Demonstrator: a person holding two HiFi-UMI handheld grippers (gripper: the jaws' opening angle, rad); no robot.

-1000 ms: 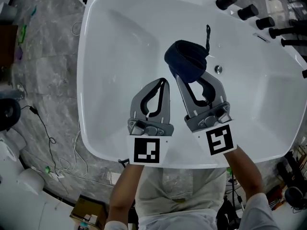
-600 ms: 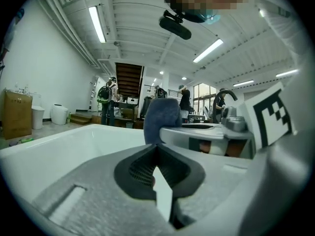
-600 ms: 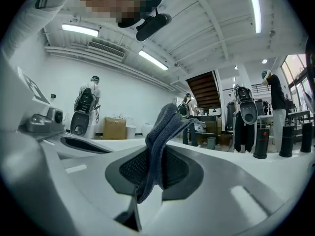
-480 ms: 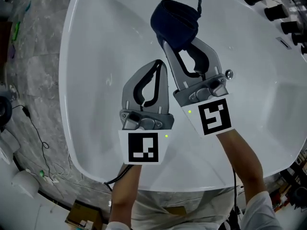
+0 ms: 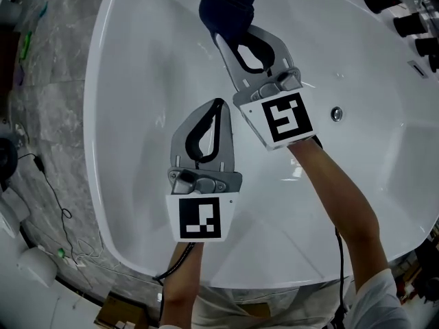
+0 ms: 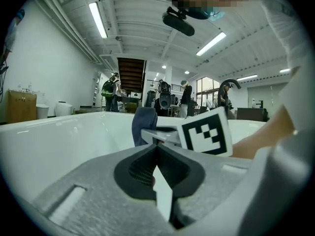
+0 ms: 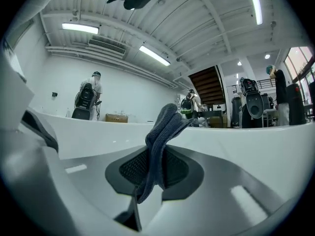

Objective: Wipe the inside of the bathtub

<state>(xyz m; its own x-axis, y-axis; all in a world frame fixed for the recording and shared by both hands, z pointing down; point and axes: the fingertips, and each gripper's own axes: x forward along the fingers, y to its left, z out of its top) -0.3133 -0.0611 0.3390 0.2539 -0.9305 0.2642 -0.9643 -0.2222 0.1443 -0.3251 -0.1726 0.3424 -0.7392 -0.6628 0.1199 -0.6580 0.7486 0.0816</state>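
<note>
A white bathtub [image 5: 137, 60] fills the head view. My right gripper [image 5: 221, 31] is shut on a dark blue cloth [image 5: 225, 9], which hangs bunched at its tip against the tub's far inner wall. In the right gripper view the cloth [image 7: 162, 136] stands pinched between the jaws. My left gripper [image 5: 218, 103] hovers shut and empty over the tub floor, nearer me and to the left of the right one. In the left gripper view the jaws meet with nothing between them, and the cloth [image 6: 143, 127] shows beyond.
The drain [image 5: 336, 114] sits to the right of my right forearm. Black tap knobs [image 5: 401, 12] line the tub's upper right rim. Outside the tub at the left lie a grey marbled floor [image 5: 48, 94] and cables [image 5: 51, 184]. People stand in the background of both gripper views.
My right gripper has carried the cloth away from me and leftward up the tub's inside, from near the drain toward the far wall. The left gripper stayed shut and moved little.
</note>
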